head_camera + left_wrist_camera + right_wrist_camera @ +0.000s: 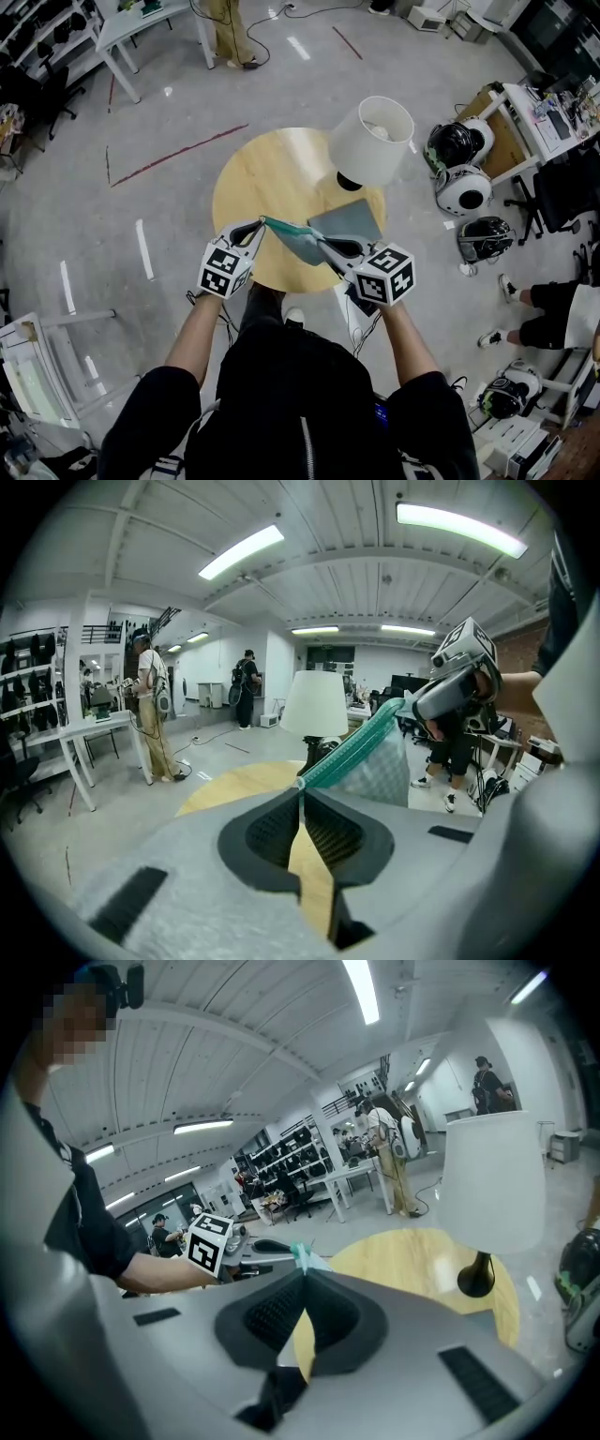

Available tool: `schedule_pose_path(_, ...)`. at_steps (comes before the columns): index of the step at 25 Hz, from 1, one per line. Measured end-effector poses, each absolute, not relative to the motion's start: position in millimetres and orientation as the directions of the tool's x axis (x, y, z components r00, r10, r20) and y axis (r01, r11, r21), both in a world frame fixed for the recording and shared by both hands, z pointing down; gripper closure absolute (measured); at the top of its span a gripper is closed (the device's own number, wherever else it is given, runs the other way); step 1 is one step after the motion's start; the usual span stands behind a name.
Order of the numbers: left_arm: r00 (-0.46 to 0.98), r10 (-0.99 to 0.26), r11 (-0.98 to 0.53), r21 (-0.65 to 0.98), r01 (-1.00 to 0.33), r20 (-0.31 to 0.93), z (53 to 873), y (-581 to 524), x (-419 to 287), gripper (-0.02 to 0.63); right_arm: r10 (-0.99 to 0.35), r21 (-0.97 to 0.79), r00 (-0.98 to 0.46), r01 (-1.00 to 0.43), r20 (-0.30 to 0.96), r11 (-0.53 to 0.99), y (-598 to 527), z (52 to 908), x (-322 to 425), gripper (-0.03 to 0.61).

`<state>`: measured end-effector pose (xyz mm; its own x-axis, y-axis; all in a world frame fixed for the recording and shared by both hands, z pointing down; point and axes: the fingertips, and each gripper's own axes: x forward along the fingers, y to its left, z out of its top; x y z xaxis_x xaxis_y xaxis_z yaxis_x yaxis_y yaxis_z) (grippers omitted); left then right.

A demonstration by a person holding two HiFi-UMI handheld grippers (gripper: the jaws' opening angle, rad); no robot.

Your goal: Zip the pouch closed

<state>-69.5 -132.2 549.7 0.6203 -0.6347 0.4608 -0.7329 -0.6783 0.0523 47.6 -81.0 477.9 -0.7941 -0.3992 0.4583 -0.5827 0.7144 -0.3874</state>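
Observation:
A teal mesh pouch [298, 240] hangs stretched between my two grippers above the near edge of the round wooden table [253, 178]. My left gripper [262, 223] is shut on the left end of its zipper edge. In the left gripper view the teal zipper strip [361, 747] runs from my shut left gripper [301, 789] up and right to the right gripper [417, 703]. My right gripper [325, 246] is shut on the pouch's other end. The right gripper view shows a bit of teal pouch [304, 1256] at the tip of the right gripper [303, 1274], with the left gripper [272, 1258] just beyond.
A lamp with a white shade [372, 141] stands at the table's far right, and a grey flat pad [352, 220] lies below it. Helmets [461, 187] lie on the floor to the right, near a seated person's legs [539, 314]. A white table [141, 23] stands far left.

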Motion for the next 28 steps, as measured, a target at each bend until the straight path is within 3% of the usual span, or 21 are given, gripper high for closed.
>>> schedule_pose_path(6, 0.62, -0.659, -0.67, 0.043, -0.741, 0.426, 538.0, -126.6, -69.1, 0.572, -0.398, -0.37, -0.788, -0.586, 0.47, 0.721, -81.2, 480.4, 45.0, 0.572)
schedule_pose_path(10, 0.608, -0.683, -0.656, 0.025, -0.754, 0.404, 528.7, -123.3, -75.4, 0.607, -0.418, -0.37, -0.775, -0.605, 0.473, 0.705, -85.1, 483.4, 47.3, 0.572)
schedule_pose_path(28, 0.6, -0.765, -0.624, -0.04, -0.78, 0.235, 450.3, -117.9, -82.6, 0.607, -0.529, -0.324, -0.735, -0.669, 0.424, 0.669, -96.9, 475.2, 56.0, 0.571)
